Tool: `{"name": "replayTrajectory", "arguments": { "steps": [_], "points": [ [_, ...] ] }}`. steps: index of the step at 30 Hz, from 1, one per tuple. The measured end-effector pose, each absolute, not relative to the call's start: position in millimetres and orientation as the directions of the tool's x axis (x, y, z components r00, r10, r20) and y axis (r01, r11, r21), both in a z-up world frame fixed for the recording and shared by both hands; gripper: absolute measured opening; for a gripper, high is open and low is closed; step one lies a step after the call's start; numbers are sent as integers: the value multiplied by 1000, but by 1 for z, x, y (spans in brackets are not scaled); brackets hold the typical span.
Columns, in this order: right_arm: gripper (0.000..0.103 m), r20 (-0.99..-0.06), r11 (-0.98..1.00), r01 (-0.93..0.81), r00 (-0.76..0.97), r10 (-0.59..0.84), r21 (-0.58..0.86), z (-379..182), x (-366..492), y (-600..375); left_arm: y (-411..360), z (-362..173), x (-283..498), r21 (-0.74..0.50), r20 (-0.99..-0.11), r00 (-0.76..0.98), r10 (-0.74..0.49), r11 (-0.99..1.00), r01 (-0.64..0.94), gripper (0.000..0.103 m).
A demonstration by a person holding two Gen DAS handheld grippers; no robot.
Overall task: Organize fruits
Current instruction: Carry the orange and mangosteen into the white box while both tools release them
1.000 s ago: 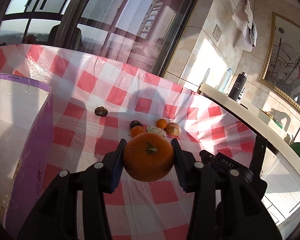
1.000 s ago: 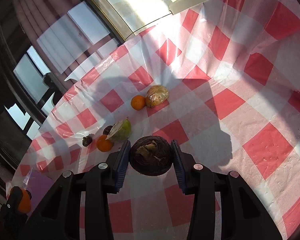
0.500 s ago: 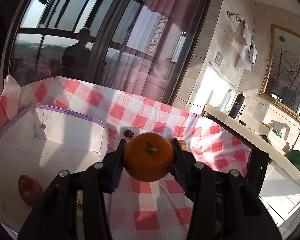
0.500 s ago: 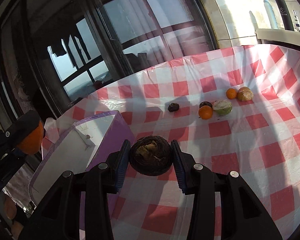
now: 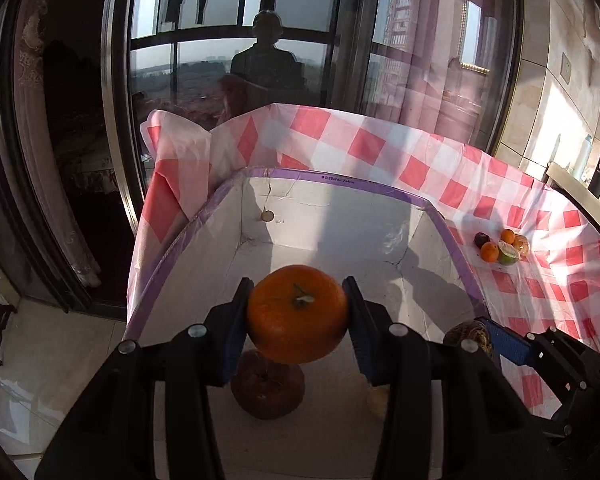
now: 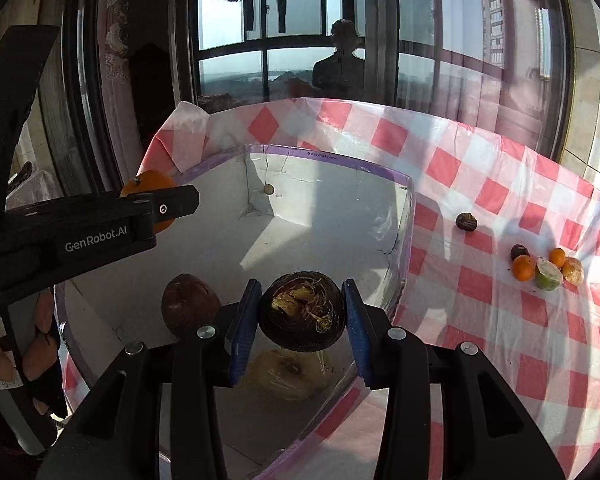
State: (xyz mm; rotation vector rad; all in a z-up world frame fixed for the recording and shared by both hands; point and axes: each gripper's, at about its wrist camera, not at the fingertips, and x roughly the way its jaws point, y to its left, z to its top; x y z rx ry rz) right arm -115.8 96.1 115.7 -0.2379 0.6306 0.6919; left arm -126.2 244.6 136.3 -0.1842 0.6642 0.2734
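Orange fruit (image 5: 297, 312) sits pinched between my left gripper (image 5: 298, 322) pads; my right gripper (image 6: 302, 314) clamps a dark fruit (image 6: 302, 311) above the box (image 6: 340, 216).

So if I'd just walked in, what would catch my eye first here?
Probably the bright orange clamped in the left gripper, held over the white box with the purple rim. Next, the dark wrinkled fruit pinched in the right gripper above the same box, where a reddish-brown fruit already lies. A small cluster of fruit waits on the red-checked cloth.
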Motion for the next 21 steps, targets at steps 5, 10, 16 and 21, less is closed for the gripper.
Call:
{"name": "replayTrajectory", "arguments": {
  "steps": [5,10,16,21],
  "points": [
    [41,-735,714,-692,537,415,-102,97,-100,128,253,117,-96,-55,-754,646,121,968,-246,46],
    [42,-805,680,-709,507,309,-186,85,-87,146,241,101,-73,9,-834,541,110,983,-185,47],
    [44,-810,693,-691,517,275,-206,81,-82,146,246,98,-74,-20,-838,537,94,979,-203,49],
    [50,-796,696,-692,525,302,-193,82,-84,144,247,103,-79,-53,-820,567,78,976,-211,62]
  ]
}}
